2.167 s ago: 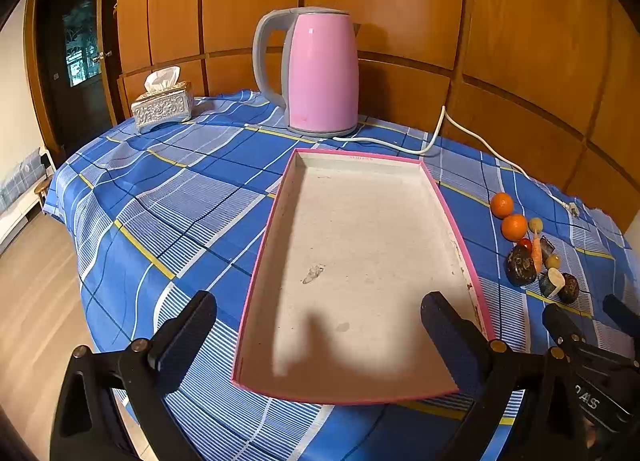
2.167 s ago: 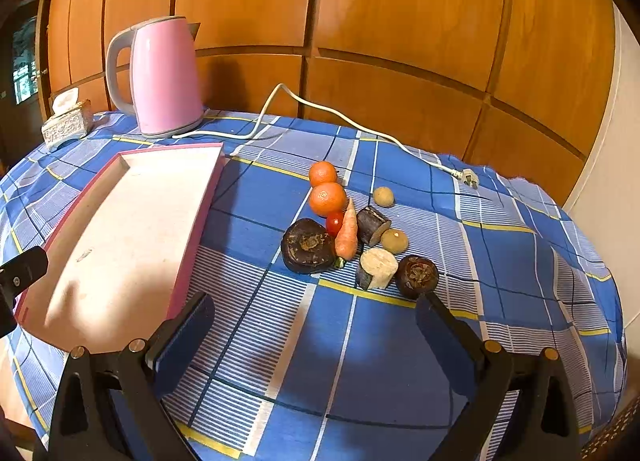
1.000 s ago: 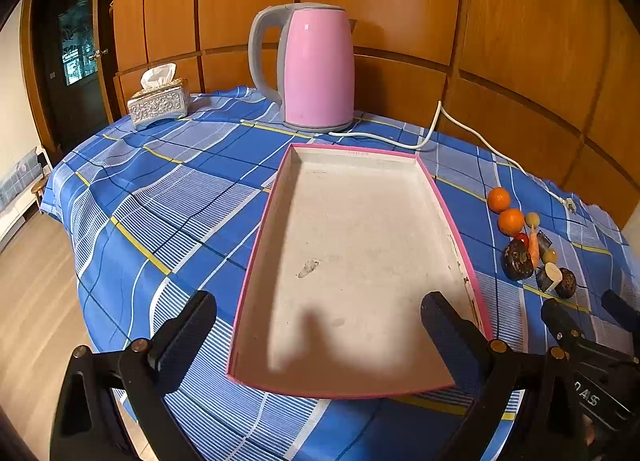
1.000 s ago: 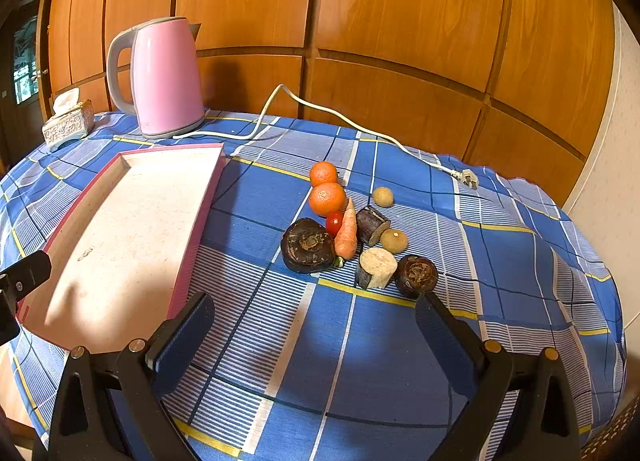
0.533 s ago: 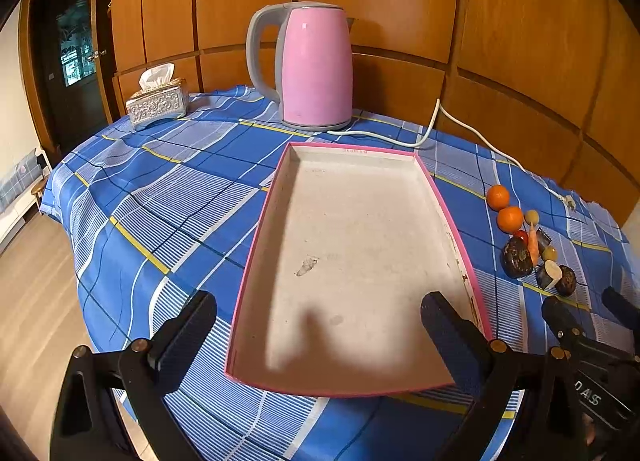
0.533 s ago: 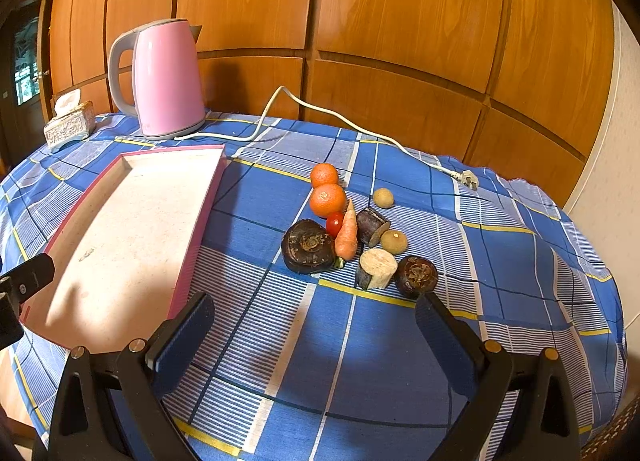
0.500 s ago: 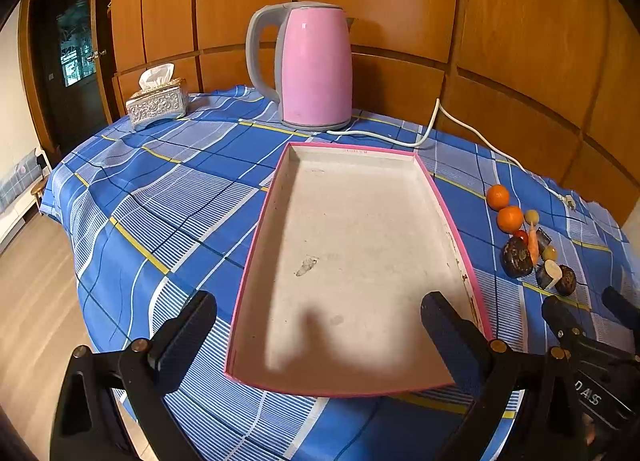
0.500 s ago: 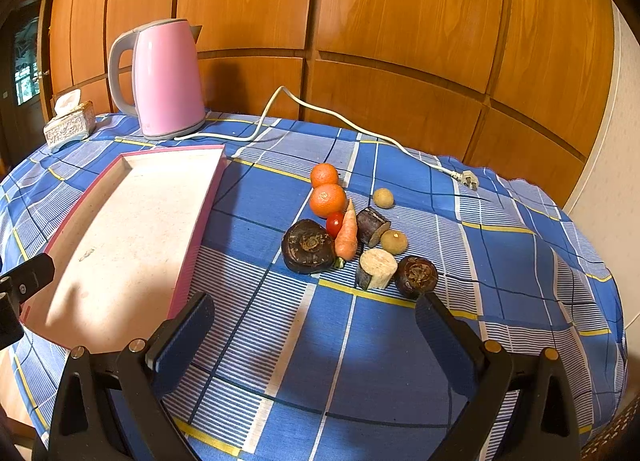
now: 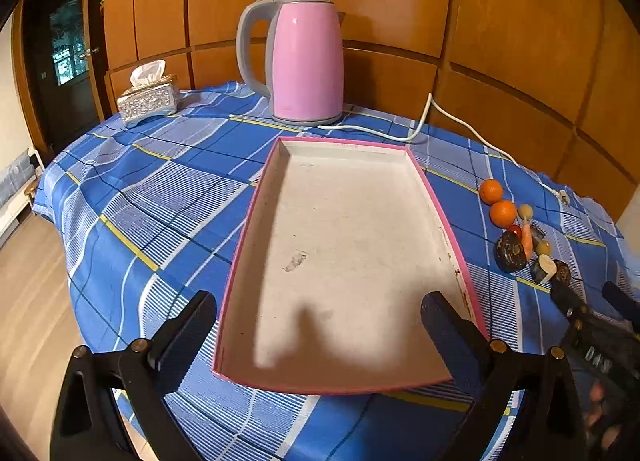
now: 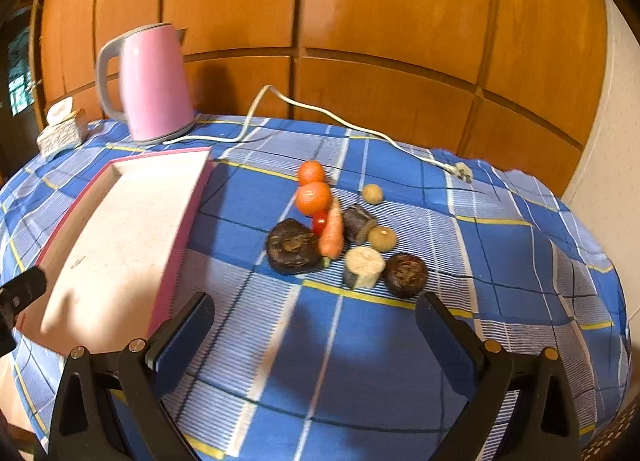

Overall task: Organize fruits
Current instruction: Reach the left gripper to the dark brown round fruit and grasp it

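Note:
A pink-rimmed tray (image 9: 280,165) (image 10: 192,197) lies on the blue checked tablecloth with nothing in it. To its right sits a cluster of produce: two oranges (image 10: 313,198) (image 9: 503,213), a cherry tomato (image 10: 319,222), a carrot (image 10: 333,235), a large dark round fruit (image 10: 292,246) (image 9: 510,251), a smaller dark one (image 10: 405,274), a cut white-faced piece (image 10: 362,266), a dark purple chunk (image 10: 358,222) and two small tan fruits (image 10: 381,238). My left gripper (image 9: 316,325) hovers open over the tray's near end. My right gripper (image 10: 316,325) is open, just short of the cluster.
A pink kettle (image 9: 304,61) (image 10: 150,81) stands behind the tray, its white cord (image 10: 328,113) trailing right to a plug (image 10: 462,171). A silver tissue box (image 9: 147,103) is at the far left. Wooden panels back the table; its edge drops to floor at left.
My right gripper has moved forward and turned slightly, so the fruit cluster looks nearer and its view is blurred. The left gripper has barely shifted over the tray.

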